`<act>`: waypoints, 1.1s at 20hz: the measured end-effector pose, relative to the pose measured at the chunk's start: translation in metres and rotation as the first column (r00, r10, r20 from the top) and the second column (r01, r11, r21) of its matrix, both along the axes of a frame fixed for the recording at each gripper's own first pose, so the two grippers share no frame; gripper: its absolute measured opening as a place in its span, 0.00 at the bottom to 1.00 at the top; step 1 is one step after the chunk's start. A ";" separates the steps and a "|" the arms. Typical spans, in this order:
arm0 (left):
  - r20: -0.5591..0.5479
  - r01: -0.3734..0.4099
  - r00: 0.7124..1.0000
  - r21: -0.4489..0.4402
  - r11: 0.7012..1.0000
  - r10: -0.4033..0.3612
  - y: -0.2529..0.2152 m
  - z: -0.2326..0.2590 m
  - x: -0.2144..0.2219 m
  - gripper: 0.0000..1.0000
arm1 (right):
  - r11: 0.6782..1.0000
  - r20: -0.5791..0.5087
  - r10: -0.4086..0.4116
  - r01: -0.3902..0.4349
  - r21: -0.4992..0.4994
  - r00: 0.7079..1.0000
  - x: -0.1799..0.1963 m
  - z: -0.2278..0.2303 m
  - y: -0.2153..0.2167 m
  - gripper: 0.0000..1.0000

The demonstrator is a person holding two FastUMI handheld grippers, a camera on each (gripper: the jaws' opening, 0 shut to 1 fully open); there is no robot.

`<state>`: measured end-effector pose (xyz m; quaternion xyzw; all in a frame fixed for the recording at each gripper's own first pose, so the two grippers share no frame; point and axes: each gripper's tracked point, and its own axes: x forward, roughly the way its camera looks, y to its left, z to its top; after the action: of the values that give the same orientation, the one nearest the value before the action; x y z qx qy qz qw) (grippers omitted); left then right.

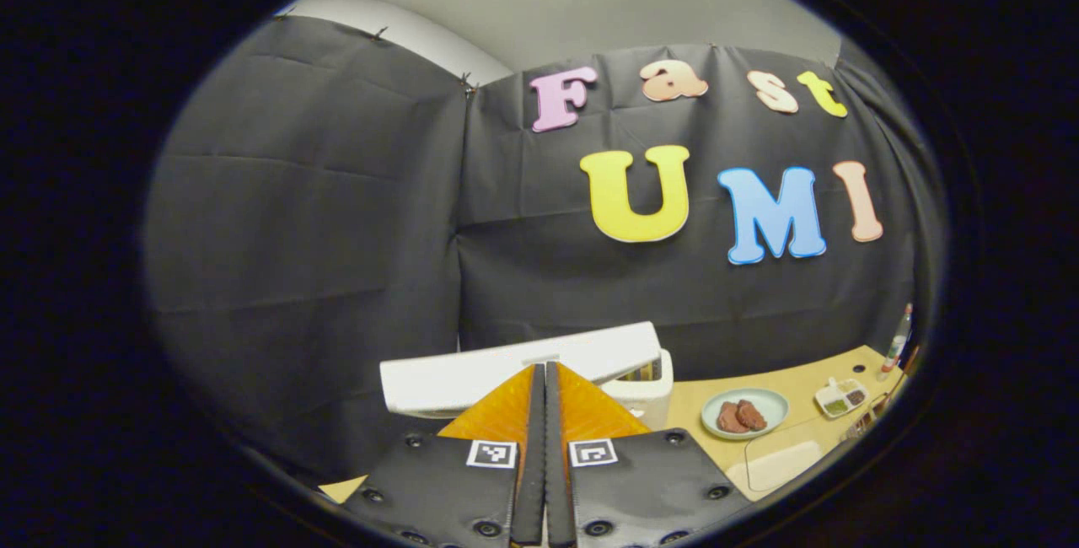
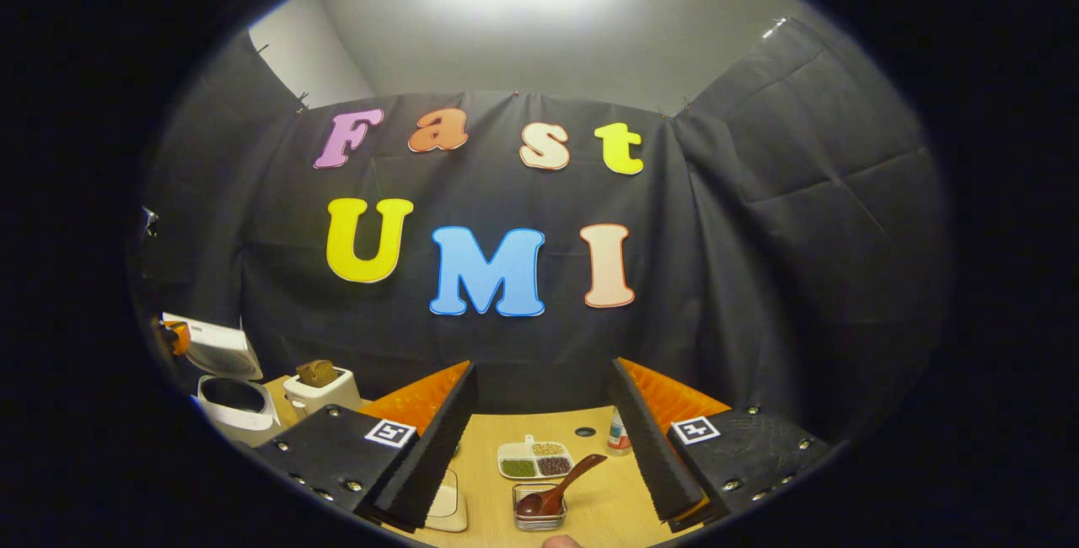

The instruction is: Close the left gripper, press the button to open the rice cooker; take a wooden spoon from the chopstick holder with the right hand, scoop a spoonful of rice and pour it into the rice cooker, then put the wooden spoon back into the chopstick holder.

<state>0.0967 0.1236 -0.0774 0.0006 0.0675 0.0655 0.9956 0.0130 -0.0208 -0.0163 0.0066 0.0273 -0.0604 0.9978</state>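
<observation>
Rice cooker [image 2: 226,379] lid up; left gripper [image 1: 544,438] pressed together, right gripper [image 2: 539,438] spread. Next we take the wooden spoon [image 2: 560,482].

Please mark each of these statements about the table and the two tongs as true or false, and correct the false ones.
1. The left tongs are shut, with nothing between them. True.
2. The rice cooker has its lid down. False: the lid stands raised and the pot opening is visible.
3. The right tongs are holding the wooden spoon. False: they are open and the spoon rests in a small clear container on the table.
4. A divided dish with grains sits behind the spoon. True.
5. The plate is bare. False: it carries brown pieces of food.
</observation>
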 end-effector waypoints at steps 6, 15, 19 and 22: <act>0.119 0.005 0.993 -0.057 0.998 0.001 -0.030 0.057 -0.020 1.00 | 1.000 -0.018 0.023 -0.023 0.016 1.000 0.020 -0.015 -0.017 0.95; 0.198 0.060 0.979 -0.009 0.998 -0.057 -0.076 0.105 -0.055 0.99 | 0.995 -0.143 0.057 -0.045 0.089 0.988 0.059 -0.083 -0.040 0.95; 0.173 0.068 0.983 0.014 0.998 -0.070 -0.086 0.104 -0.067 0.99 | 0.993 -0.213 0.058 -0.034 0.112 0.975 0.072 -0.118 -0.049 0.95; 0.158 0.062 0.985 0.034 0.998 -0.066 -0.088 0.106 -0.075 1.00 | 0.989 -0.276 0.070 -0.030 0.147 0.959 0.081 -0.148 -0.052 0.95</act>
<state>0.0220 0.0352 0.0281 0.0118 -0.0130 0.0343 0.9993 0.0943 -0.0724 -0.1646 0.0682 0.1726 -0.0335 0.9821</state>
